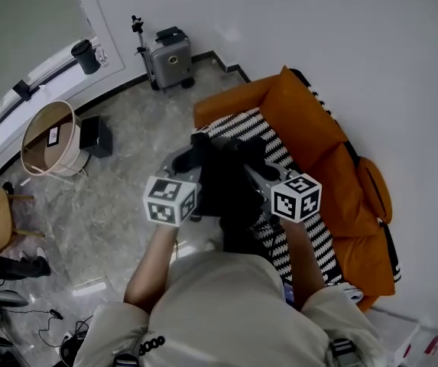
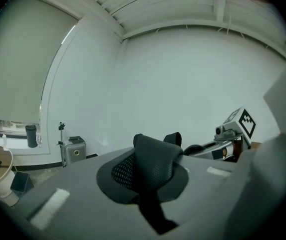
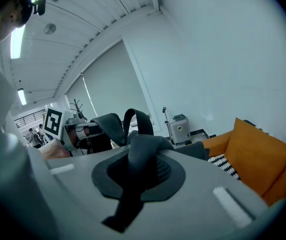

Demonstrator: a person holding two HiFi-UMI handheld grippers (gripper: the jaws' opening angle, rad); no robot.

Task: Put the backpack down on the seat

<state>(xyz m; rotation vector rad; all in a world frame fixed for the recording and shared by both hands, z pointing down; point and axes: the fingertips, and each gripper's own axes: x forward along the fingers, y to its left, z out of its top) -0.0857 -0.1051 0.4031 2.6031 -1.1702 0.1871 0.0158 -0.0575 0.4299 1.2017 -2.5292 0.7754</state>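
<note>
The left claw is pressed together on a mesh shoulder strap, whose padded black webbing bulges up between the jaws and trails down toward the camera. The right claw pinches a second shoulder strap in the same way, with the mesh folded over its closed jaws. Just beyond the right claw stands the black carry loop of the bag.

Both straps belong to the black backpack, which hangs between the two claws right in front of the person's chest. In the head view it sits over the near left part of the seat. The seat is covered in a black-and-white zigzag cloth. Whether the bag's base touches that cloth cannot be told, since the bag hides its own underside.

The seat is part of an orange sofa set against the white wall on the right, with orange back cushions along its far side.

Far left of the sofa, on the grey stone floor, a small silver suitcase stands near the wall. Further left is a round pale side table with a black box just beside it.
</note>
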